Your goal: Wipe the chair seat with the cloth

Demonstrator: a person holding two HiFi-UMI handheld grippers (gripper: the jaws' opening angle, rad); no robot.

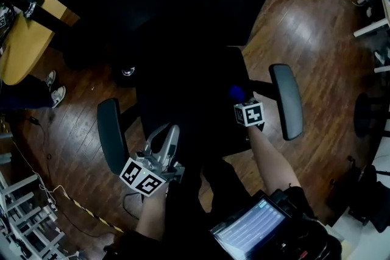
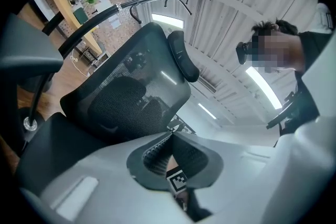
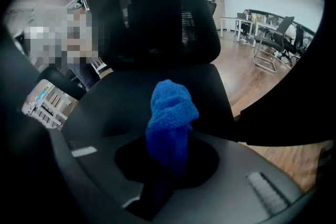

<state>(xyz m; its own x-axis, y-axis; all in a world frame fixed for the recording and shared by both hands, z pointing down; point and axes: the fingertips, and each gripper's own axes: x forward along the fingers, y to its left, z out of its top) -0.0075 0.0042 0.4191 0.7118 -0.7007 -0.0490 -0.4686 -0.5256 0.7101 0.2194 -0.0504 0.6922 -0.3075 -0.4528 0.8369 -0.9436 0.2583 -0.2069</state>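
Between the right tongs [image 3: 167, 157], which pinch it fast, the blue cloth [image 3: 170, 113] pokes toward the chair seat [image 3: 121, 102] just beyond; left tongs [image 2: 170, 136] closed on nothing (idle). Step: approach. Next, probably, press cloth onto seat.

cloth [image 3: 170, 113] blue, nubby knit; chair backrest [image 2: 126, 97] black mesh; floor [image 1: 317, 39] glossy wood planks
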